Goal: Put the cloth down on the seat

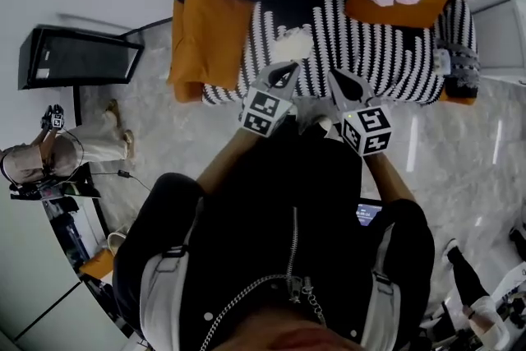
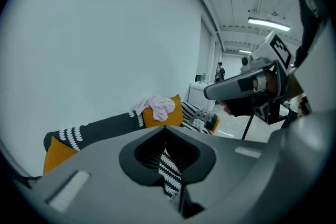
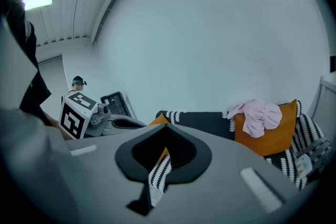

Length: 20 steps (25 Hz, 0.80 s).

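The left gripper (image 1: 284,76) and the right gripper (image 1: 342,83) are each pressed together on the near edge of the striped cloth (image 1: 386,53), with a strip of it caught between each pair of jaws; they pinch side by side, probably to keep that edge spread. The rest of the cloth drapes over the sofa (image 1: 187,90); only the held edge, raised near the seat's front, seems left to lower.

A: What's the pose?
B: Both forearms (image 1: 223,162) stretch ahead; left gripper (image 1: 288,71) points to 1 o'clock, right gripper (image 1: 337,78) to 11, tips near each other.
A: And the jaws?
B: Closed on both.
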Each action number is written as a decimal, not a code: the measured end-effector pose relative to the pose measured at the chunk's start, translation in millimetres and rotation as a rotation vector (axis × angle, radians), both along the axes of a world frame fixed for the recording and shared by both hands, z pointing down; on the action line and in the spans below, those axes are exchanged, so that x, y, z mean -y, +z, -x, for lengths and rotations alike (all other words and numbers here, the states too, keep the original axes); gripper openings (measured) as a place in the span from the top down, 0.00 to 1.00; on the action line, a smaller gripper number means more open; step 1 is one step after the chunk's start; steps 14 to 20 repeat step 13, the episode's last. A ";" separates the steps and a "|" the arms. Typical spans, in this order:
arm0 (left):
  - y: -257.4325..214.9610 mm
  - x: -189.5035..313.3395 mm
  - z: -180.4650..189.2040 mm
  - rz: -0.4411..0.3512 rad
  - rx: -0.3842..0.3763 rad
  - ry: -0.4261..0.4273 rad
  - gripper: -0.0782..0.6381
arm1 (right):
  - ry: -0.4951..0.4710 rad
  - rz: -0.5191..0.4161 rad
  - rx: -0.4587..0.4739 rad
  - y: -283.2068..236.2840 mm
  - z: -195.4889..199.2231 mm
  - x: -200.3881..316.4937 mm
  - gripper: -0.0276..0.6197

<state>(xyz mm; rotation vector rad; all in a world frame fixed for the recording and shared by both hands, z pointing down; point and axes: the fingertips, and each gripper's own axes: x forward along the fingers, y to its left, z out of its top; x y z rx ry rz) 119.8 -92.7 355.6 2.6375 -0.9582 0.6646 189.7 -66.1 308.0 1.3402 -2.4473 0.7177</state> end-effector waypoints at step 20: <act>-23.6 -11.8 -18.6 -0.031 0.005 -0.039 0.88 | -0.040 -0.096 0.028 -33.9 -21.3 -16.8 0.95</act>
